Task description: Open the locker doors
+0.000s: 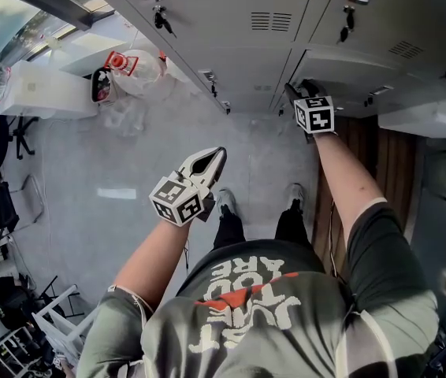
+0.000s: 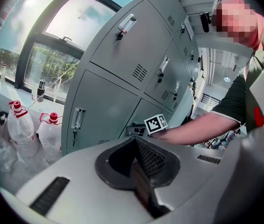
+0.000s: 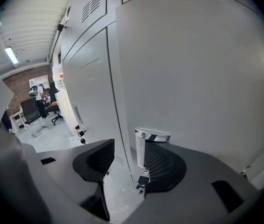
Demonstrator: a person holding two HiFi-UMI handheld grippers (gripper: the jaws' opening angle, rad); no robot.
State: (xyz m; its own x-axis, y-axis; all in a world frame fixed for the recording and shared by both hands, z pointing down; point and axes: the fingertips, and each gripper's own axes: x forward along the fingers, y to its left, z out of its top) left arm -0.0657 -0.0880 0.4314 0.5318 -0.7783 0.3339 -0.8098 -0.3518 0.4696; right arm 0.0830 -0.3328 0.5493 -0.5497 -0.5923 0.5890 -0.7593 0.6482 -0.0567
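Note:
Grey lockers (image 1: pixel 239 46) run along the top of the head view, each door with a small chrome handle. My right gripper (image 1: pixel 295 90) is at the left edge of a lower door (image 3: pixel 197 78). Its jaws stand wide apart around that door's chrome handle (image 3: pixel 143 150), which sits close beside the right pad (image 3: pixel 162 164); the left pad is well off it. A key (image 3: pixel 142 182) hangs under the handle. The door's thick edge shows, so it looks slightly ajar. My left gripper (image 1: pixel 217 154) hangs in front of the body above the floor, shut (image 2: pixel 136 141) with nothing in it.
Plastic bottles (image 1: pixel 136 69) and a bag stand by a white ledge (image 1: pixel 42 89) under the window, left of the lockers. White chairs (image 1: pixel 57 321) crowd the lower left. A wooden panel (image 1: pixel 380 172) is on the right. The person's feet (image 1: pixel 227 203) are just before the lockers.

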